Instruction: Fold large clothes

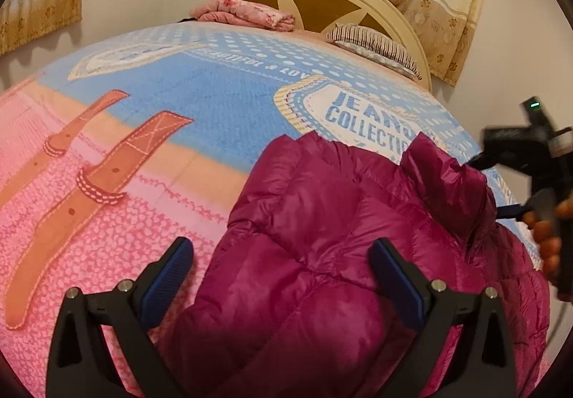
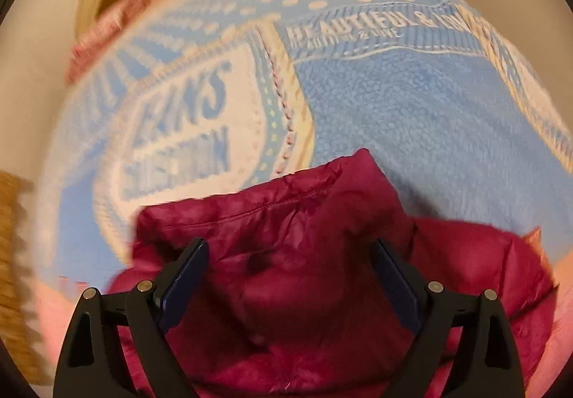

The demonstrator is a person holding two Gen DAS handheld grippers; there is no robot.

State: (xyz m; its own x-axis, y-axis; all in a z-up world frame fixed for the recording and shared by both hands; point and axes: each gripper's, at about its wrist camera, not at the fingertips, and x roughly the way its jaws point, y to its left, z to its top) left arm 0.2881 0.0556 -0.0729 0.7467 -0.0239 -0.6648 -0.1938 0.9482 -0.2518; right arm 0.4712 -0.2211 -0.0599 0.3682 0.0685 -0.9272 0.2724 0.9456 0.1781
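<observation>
A puffy magenta quilted down jacket [image 1: 322,236] lies on the blue-and-pink printed fleece bedspread [image 1: 179,111], beneath both grippers. Left gripper [image 1: 281,276] and right gripper [image 2: 290,276] stand spread apart, gripping nothing.

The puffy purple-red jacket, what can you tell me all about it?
The jacket is magenta, shiny and quilted, like thin nylon stuffed with down. It lies crumpled on the pink-and-blue blanket, its collar sticking up. The open left tool and right tool hang over it, neither gripping.
</observation>
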